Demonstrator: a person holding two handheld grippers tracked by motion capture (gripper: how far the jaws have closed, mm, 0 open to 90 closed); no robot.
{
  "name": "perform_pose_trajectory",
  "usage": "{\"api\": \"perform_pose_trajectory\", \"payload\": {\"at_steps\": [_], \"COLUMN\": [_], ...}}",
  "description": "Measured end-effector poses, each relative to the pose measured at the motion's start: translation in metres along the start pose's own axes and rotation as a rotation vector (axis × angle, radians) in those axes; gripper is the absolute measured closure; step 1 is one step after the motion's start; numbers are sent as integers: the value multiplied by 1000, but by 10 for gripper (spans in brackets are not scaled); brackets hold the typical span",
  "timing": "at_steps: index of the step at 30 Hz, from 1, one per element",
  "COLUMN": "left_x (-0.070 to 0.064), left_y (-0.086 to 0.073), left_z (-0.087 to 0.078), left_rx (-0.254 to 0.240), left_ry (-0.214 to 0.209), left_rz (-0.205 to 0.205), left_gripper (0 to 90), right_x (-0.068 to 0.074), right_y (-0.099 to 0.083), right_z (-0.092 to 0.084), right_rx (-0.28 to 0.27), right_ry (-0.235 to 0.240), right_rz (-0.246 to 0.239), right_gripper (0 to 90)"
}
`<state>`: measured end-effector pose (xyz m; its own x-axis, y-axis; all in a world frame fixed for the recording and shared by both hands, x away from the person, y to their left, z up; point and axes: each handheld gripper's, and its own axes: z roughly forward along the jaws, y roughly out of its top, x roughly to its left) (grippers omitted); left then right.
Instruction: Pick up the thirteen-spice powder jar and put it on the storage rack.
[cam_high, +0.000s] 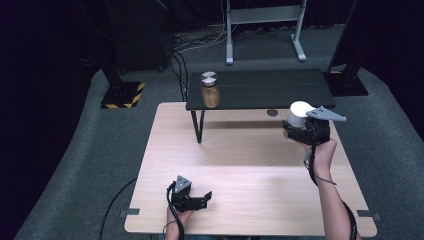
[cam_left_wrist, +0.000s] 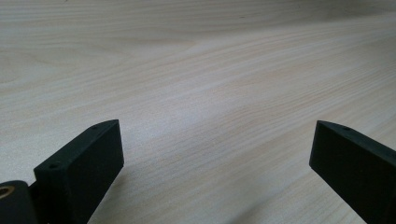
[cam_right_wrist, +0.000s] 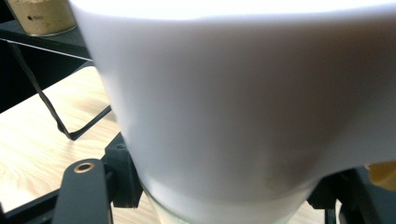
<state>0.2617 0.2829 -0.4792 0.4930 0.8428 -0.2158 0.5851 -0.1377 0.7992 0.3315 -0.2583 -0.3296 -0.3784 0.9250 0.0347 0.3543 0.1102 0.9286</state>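
My right gripper (cam_high: 300, 131) is clamped on a white container (cam_high: 299, 114), its black jaws pressed against the lower part of the body from either side. In the right gripper view the white wall (cam_right_wrist: 243, 102) sits so close to the lens that I can make out little more than a paler band at its base (glass or plastic, I cannot tell which). From the high view I hold the container upright above the far right part of the wooden table (cam_high: 250, 200), just in front of the right end of the low black shelf (cam_high: 270, 87), with the grey three-cornered plate of the gripper beside its white top.

My left gripper (cam_high: 197, 201) rests low at the near edge of the table, well apart from the right one, with its jaws spread wide and nothing between them; the left gripper view shows bare pale wood grain (cam_left_wrist: 201, 93) between the two black jaws.

Farther out, a jar with a silver lid (cam_high: 210, 90), filled with something tan, stands on the left end of the black shelf. I catch the bottom of the same jar (cam_right_wrist: 42, 16) at the upper left of the right gripper view, with a thin black shelf leg below it. The shelf stands on the far part of the table, and grey carpet lies around it all.
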Motion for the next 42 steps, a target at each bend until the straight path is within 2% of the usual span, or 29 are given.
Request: {"api": "perform_pose_trajectory", "payload": {"at_steps": [42], "left_x": [1], "left_y": [-2], "left_z": [-1], "left_rx": [-13], "left_ry": [-9], "left_rz": [1], "left_gripper": [29], "right_x": [1], "right_y": [35], "right_z": [12], "right_rx": [-5], "right_ry": [-16], "right_rz": [-31], "right_gripper": [298]}}
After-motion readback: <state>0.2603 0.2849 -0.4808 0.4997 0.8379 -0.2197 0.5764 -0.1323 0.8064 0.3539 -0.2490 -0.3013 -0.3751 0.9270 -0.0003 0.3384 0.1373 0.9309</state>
